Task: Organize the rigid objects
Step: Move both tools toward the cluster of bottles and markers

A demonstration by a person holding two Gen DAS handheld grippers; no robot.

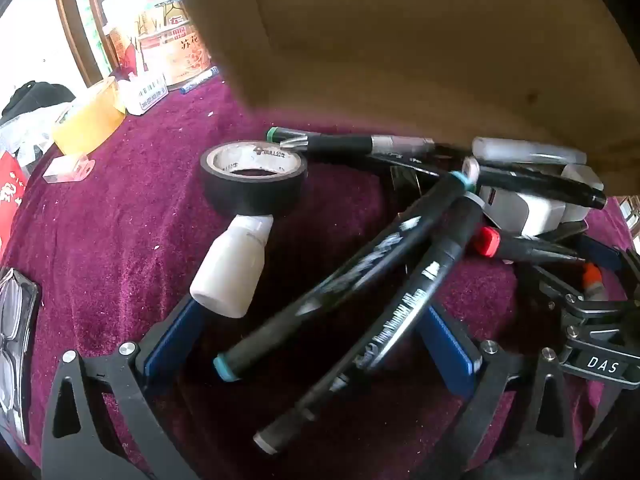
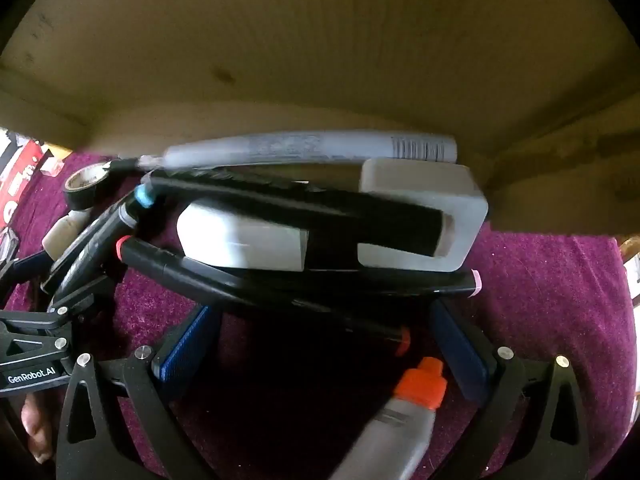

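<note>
I keep both tongs fully spread and empty: left gripper point(image 1: 312, 344) over the markers point(image 1: 340, 288), right gripper point(image 2: 320, 344) beside the pile. Sorting is starting; next I close on one marker.

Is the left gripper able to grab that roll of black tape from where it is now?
Probably yes. The left gripper is wide open and the black tape roll lies ahead, but a white bottle and two markers lie in between.
</note>
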